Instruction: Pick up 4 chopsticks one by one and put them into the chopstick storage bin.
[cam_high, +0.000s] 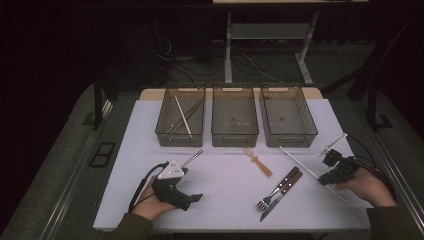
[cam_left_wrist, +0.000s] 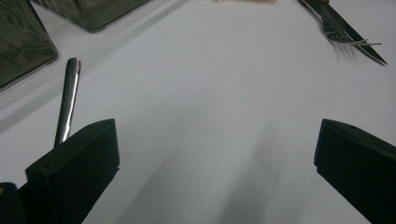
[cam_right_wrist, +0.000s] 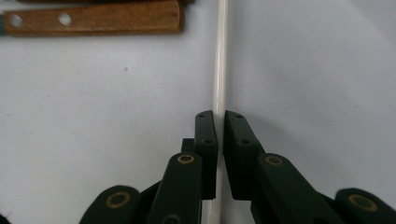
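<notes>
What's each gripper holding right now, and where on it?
Right gripper is clamped on the white chopstick, partway along its shaft. Left gripper is open, holding nothing.

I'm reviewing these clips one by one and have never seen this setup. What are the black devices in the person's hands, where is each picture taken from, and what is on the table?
A person sits at a white table holding a hand-held clamp in each hand; no robot arm is involved. The high view looks down from above. The other two pictures come from cameras riding on each clamp.

The left tool stands open over bare table, beside a metal rod. The right tool is shut on a long white chopstick that lies on the table.

At the table's far side stand three smoky bins; the left one holds thin sticks. In front lie a fork and knife with wooden handles, and a small wooden fork.
</notes>
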